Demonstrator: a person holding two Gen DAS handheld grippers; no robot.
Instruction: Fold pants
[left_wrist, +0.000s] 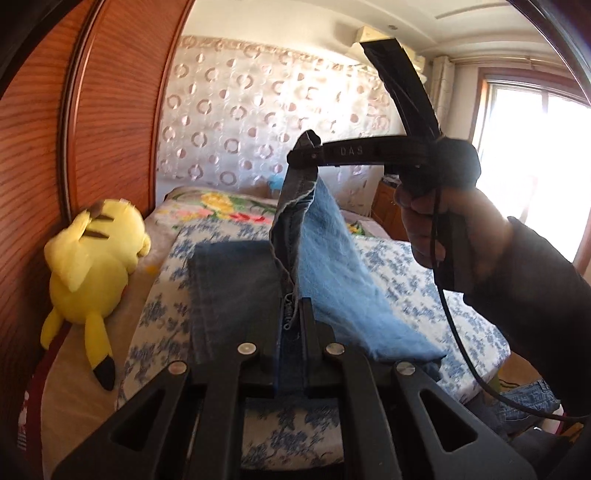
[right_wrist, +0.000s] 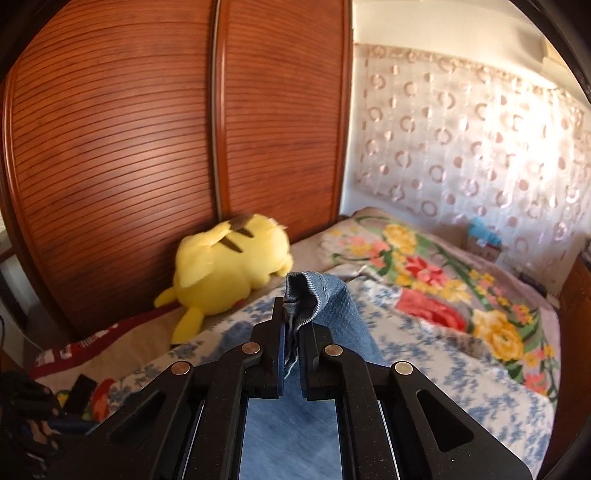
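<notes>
**Both grippers lifted the jeans' edge off the bed**

At far left, a yellow plush toy (left_wrist: 94, 254) lay clear of the work. The left gripper (left_wrist: 291, 314) was clenched on the blue denim pants (left_wrist: 236, 280), angled downward; the right gripper (left_wrist: 306, 153), likewise clamping denim, was held higher, presumably raising the edge above the blue-flowered bedspread (left_wrist: 424, 280) to fold it.
</notes>
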